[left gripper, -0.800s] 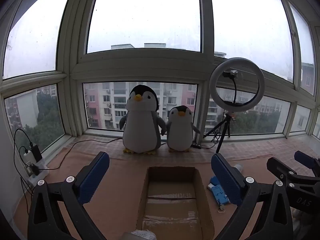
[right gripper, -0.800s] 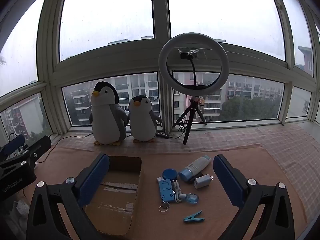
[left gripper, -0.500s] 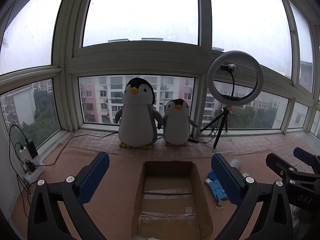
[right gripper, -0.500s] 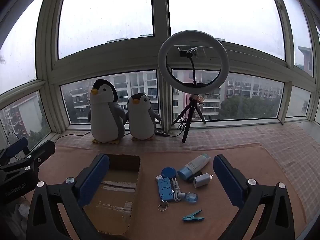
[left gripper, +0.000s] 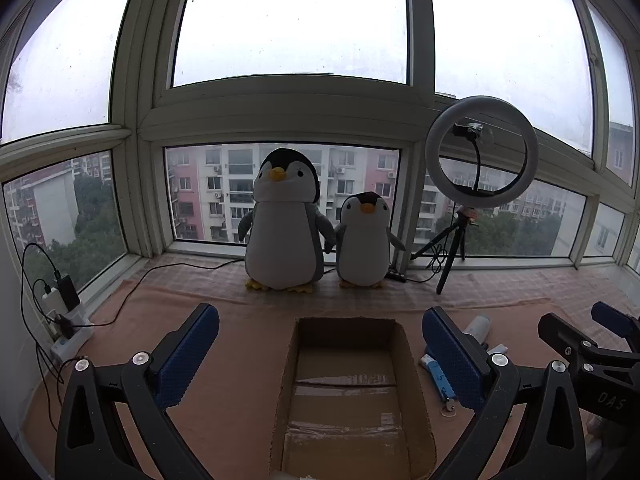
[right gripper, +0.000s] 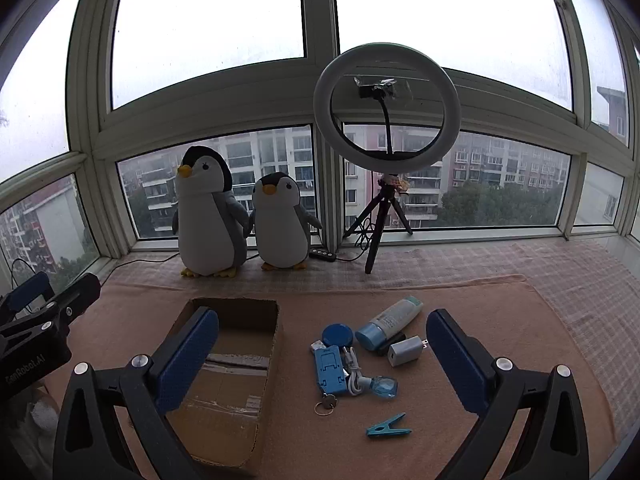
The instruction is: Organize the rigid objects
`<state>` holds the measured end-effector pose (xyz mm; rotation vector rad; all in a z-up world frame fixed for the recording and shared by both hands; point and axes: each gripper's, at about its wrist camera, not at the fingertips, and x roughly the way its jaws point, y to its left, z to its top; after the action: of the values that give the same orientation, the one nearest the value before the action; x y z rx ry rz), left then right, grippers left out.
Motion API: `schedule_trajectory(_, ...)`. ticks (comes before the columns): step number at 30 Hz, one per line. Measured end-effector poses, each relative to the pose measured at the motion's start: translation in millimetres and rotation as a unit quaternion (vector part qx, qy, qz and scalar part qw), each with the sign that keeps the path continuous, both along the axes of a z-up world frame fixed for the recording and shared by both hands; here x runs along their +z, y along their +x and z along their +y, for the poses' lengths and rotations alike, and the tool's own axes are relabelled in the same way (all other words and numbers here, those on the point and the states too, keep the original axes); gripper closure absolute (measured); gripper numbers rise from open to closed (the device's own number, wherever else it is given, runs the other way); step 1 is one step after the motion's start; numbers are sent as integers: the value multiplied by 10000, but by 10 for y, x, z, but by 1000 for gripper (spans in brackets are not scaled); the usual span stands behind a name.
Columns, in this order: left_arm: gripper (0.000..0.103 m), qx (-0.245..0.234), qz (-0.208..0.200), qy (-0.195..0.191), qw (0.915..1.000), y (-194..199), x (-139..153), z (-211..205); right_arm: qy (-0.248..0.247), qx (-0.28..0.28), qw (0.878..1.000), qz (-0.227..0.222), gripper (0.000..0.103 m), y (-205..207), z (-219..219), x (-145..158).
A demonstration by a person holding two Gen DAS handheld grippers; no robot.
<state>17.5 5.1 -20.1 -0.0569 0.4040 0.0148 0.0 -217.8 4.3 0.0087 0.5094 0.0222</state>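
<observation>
Left wrist view: left gripper [left gripper: 320, 344], black frame w/ blue textured pads [left gripper: 188, 350], jaws spread wide, nothing between them. It hangs above an open brown cardboard box [left gripper: 416, 392], which sits on a pinkish-brown cloth-covered surface [left gripper: 240, 340]; box interior shows taped flaps, no items visible inside. Just right of the box, partly hidden behind the right-hand pad: a blue plastic phone stand w/ keyring [left gripper: 440, 378] and a white tube-shaped bottle [left gripper: 478, 325]. The right gripper [left gripper: 588, 342] pokes in from the right edge; only one side is seen here, so its state can't be read from this view. At the back by the window: large plush penguin [left gripper: 282, 224] and small plush penguin [left gripper: 364, 240] side by side, touching flippers, plus a white ring light on a black tripod [left gripper: 480, 156]. White power strip w/ chargers [left gripper: 66, 320] at far left.

Right wrist view: right gripper [right gripper: 322, 342] spread wide too, holding nothing. Between its pads on the cloth, a cluster right of the box [right gripper: 224, 364]: white bottle w/ blue cap [right gripper: 390, 318], round blue disc [right gripper: 338, 335], phone stand [right gripper: 329, 370], white wall charger [right gripper: 406, 352], white coiled cable [right gripper: 354, 374], pale blue clear item [right gripper: 384, 387]. A teal clothes peg [right gripper: 388, 428] lies apart, nearer the camera. Left gripper's side [right gripper: 44, 312] at left edge.
</observation>
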Motion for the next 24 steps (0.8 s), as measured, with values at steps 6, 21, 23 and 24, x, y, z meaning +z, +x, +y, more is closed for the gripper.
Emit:
schedule_trajectory(6, 0, 19, -52, 37, 10000, 0, 11, 22, -24, 5, 10000, 13, 0, 14, 42, 23)
schedule_trajectory(21, 0, 85, -198, 85, 9997, -36, 81, 19, -34, 31, 10000, 7, 0, 14, 87, 35)
schedule_trajectory(23, 0, 97, -216, 96, 9997, -42, 89, -1, -31, 37, 10000, 17, 0, 14, 90, 35)
schedule_trajectory(24, 0, 100, -223, 95, 9997, -43, 91, 0, -31, 38, 10000, 20, 0, 13, 91, 34)
